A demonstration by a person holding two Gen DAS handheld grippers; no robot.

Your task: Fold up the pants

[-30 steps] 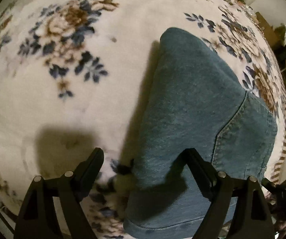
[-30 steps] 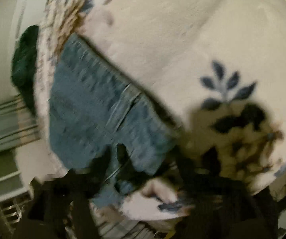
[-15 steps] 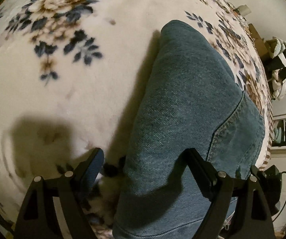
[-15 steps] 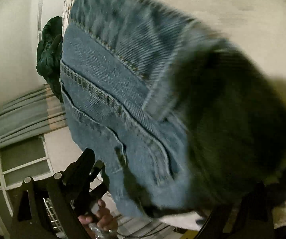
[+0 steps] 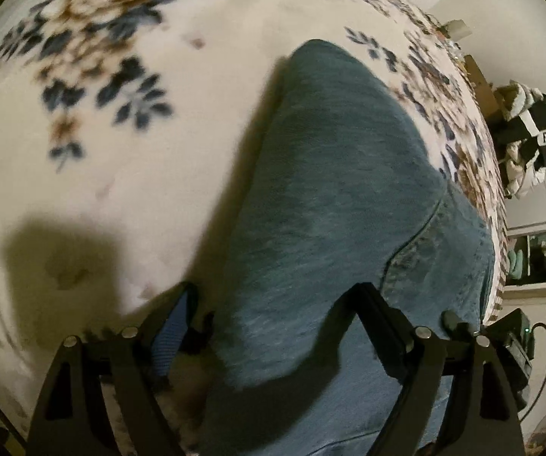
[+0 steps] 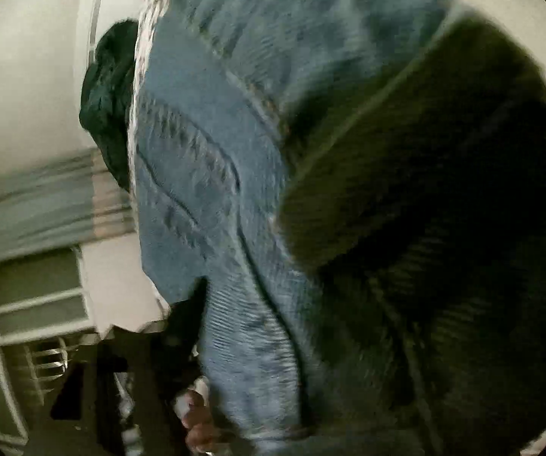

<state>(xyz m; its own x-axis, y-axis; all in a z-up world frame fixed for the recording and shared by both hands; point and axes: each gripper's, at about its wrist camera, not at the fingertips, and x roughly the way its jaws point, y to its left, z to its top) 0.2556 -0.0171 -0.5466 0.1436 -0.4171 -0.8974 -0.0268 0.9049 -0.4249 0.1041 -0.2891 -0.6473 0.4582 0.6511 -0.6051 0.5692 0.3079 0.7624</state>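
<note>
Left wrist view — left gripper tilts steeply down, straddling pants.

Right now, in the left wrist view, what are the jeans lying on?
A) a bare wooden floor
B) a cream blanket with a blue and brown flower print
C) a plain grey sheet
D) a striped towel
B: the jeans lie on a cream floral blanket.

Both wrist views close above jeans
</note>
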